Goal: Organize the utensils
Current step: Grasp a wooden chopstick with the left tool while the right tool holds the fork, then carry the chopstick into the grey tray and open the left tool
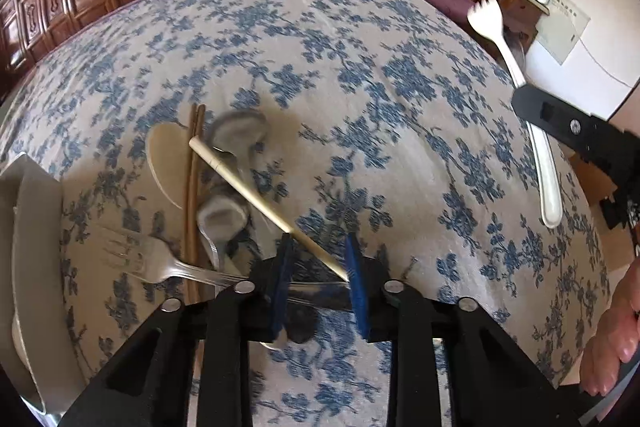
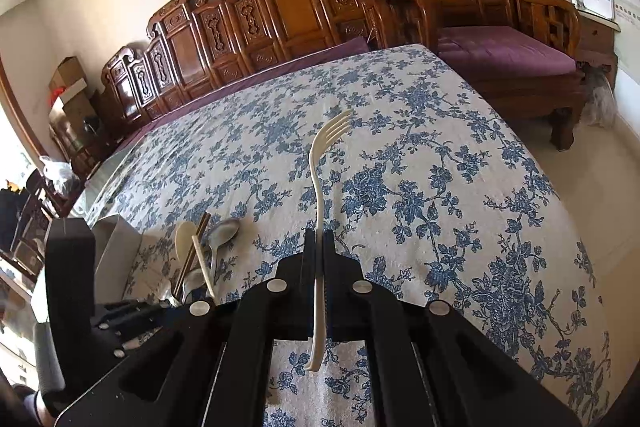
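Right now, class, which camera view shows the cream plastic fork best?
The right wrist view: the cream plastic fork runs up the frame's middle, tines to handle end, clamped in the right gripper. The left wrist view shows it only at the right edge, slightly blurred, partly hidden by that gripper.

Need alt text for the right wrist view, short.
The right tool is shut on a cream plastic fork, tines pointing away, above a blue floral tablecloth. To its left lies a pile of spoons and chopsticks; carved wooden chairs line the far wall.
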Demonstrator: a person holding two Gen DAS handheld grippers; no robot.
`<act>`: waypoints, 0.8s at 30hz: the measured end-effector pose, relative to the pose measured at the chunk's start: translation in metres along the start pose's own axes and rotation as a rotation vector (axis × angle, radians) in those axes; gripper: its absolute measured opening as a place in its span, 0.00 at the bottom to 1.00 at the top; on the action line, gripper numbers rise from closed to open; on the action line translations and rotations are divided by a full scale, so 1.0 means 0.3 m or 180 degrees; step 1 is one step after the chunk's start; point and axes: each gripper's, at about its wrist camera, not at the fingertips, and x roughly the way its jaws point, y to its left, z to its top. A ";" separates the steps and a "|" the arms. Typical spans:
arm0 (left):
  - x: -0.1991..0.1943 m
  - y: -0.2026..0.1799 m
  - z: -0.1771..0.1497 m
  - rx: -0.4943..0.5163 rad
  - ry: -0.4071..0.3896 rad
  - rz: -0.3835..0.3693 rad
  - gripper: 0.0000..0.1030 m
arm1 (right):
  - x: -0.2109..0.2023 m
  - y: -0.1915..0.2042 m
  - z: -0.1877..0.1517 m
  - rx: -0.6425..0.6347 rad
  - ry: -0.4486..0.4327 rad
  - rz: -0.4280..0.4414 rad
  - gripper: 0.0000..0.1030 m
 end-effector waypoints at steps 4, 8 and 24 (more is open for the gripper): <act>-0.010 -0.011 -0.010 0.0011 -0.0055 0.0010 0.10 | -0.003 -0.002 0.001 0.0011 -0.0010 -0.0002 0.04; -0.010 -0.012 -0.017 0.0005 -0.0031 -0.0011 0.04 | -0.006 -0.001 0.001 0.0014 -0.0023 0.0006 0.04; -0.111 0.001 -0.013 0.0081 -0.0206 -0.0049 0.04 | -0.015 0.027 -0.005 -0.0013 -0.0021 0.0039 0.04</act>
